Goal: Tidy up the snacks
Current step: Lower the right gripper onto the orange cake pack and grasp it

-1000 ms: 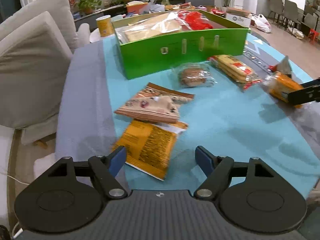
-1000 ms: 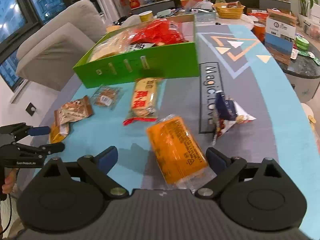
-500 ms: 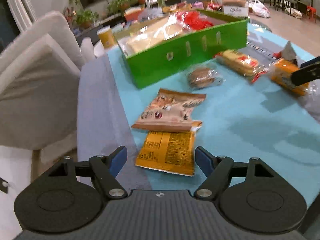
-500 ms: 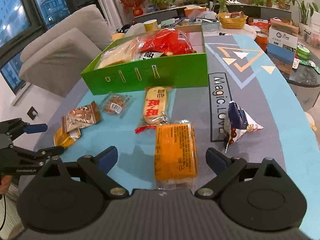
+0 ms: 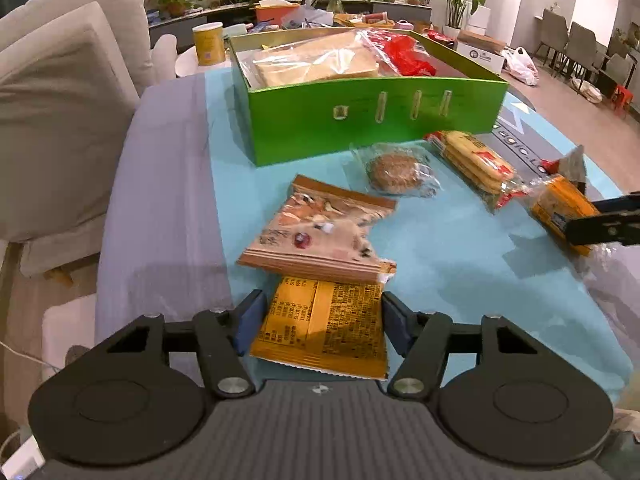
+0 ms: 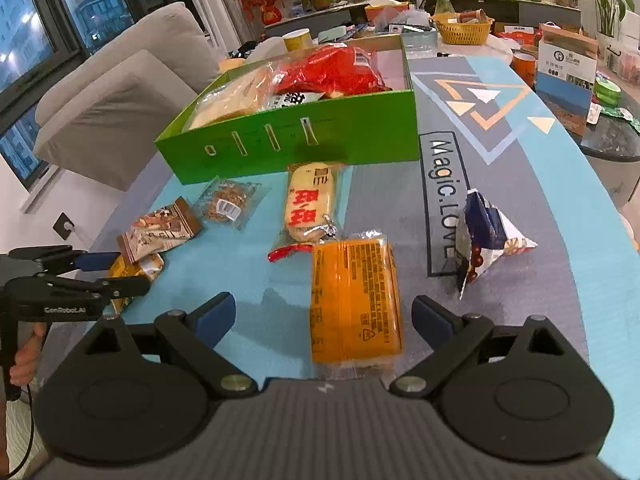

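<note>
the left gripper [image 5: 320, 316] is open, and its two blue pads stand on either side of the yellow snack packet [image 5: 324, 330], very close to its edges; i cannot tell if they touch it. the far end of this packet lies under the brown nut packet [image 5: 320, 228], which partly covers it. behind them are a round cookie in clear wrap [image 5: 394, 170] and a long rice cracker pack [image 5: 478, 164], both near the front wall of the green box [image 5: 372, 120]. the box already holds a bread bag [image 5: 316, 60] and a red bag [image 6: 328, 70].

the right gripper [image 6: 324, 316] is also open, wide, with the orange packet [image 6: 354, 300] lying flat between its fingers, apart from both. the rice cracker pack touches the far end of this packet. a blue triangular bag [image 6: 486, 240] stands on the grey mat [image 6: 520, 184] to the right.
</note>
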The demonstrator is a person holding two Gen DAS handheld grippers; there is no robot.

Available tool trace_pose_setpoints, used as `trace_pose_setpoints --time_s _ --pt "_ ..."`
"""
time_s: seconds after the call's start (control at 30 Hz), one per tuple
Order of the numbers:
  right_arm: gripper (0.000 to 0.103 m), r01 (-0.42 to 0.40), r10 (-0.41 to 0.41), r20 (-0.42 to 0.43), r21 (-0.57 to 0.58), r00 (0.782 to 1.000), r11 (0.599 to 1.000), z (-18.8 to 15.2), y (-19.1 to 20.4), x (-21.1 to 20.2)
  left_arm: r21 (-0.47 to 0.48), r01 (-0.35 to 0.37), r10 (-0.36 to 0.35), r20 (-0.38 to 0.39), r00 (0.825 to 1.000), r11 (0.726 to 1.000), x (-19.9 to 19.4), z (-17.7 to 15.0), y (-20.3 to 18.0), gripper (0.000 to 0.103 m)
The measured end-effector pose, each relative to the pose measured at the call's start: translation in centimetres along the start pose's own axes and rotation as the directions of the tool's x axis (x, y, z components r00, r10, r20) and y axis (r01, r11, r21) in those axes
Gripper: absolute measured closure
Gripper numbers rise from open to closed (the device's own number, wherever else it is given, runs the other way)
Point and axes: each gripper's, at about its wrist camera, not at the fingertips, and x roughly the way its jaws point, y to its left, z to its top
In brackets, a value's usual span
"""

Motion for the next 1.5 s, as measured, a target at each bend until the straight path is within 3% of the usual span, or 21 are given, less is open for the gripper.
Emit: trace_pose_setpoints --time_s 0.27,0.6,0.7,0.77,0.83,0.9,1.03,1.1,1.23,1.33,1.37,1.43,1.47,1.5 --pt "0.004 0.013 -0.013 -0.006 -0.007 1.0 1.0 -0.1 0.2 0.4 0.01 -0.005 0.005 -0.01 1.0 1.0 -1.5 -1.2 -2.0 0.046" --pt "0.005 0.067 -0.067 0.008 -0.007 0.998 0.998 0.0 0.1 0.4 0.009 -0.015 0.015 0.061 0.998 1.0 -4.3 -0.7 -2.8 0.048" --pt "0.014 0.077 -0.077 0.005 0.006 0.997 0.997 0.1 0.0 0.4 0.015 -0.011 0.01 0.079 0.997 1.0 -4.9 -0.5 -3.1 0.048" --pt "0.025 0.074 -0.074 -0.001 0.015 0.997 0.997 0.1 -0.2 0.4 0.025 -0.017 0.015 0.086 0.996 1.0 -5.1 -0.4 -3.3 0.063" --pt "0.045 0.08 -0.08 -0.014 0.018 0.997 0.997 0.1 -0.3 0.5 0.023 -0.019 0.017 0.076 0.997 1.0 -5.0 -0.3 -3.3 0.066" --pt "0.046 0.082 -0.082 -0.016 0.014 0.996 0.997 0.1 -0.3 0.6 0.04 -0.015 0.013 0.06 0.998 0.999 -4.7 -0.6 -3.4 0.064" --pt "0.046 0.074 -0.074 -0.019 0.016 0.997 0.997 0.1 -0.4 0.6 0.065 -0.053 0.054 -0.019 0.998 0.997 -3.7 -1.5 -3.6 0.039" --pt "0.046 0.073 -0.073 -0.019 0.015 0.997 0.997 0.0 -0.3 0.6 0.065 -0.062 0.064 -0.029 0.998 0.996 -3.5 -2.2 -3.5 0.035" --pt "0.041 0.066 -0.066 -0.019 0.009 0.998 0.998 0.0 -0.3 0.6 0.027 -0.038 0.04 -0.079 0.996 0.999 -2.8 -3.0 -2.8 0.034" --pt "0.033 0.055 -0.055 -0.02 0.01 0.998 0.998 0.0 -0.2 0.8 0.012 -0.028 0.029 -0.064 0.998 1.0 -2.7 -2.9 -2.7 0.035" --pt "0.032 0.057 -0.057 -0.019 0.007 0.998 0.998 0.0 -0.1 0.8 0.014 -0.026 0.027 -0.056 0.998 1.0 -2.7 -2.9 -2.7 0.036" --pt "0.033 0.066 -0.066 -0.018 -0.013 0.998 0.998 0.0 0.1 0.9 0.022 -0.025 0.025 -0.034 0.999 0.999 -2.7 -3.0 -2.9 0.049" --pt "0.034 0.072 -0.073 -0.019 -0.024 0.997 0.997 0.0 0.2 0.9 0.029 -0.026 0.027 -0.034 0.999 0.999 -2.8 -2.8 -3.0 0.05" --pt "0.043 0.085 -0.086 -0.017 -0.036 0.996 0.996 0.0 0.4 0.9 0.03 -0.025 0.026 -0.039 0.999 0.999 -2.7 -2.7 -3.1 0.051"
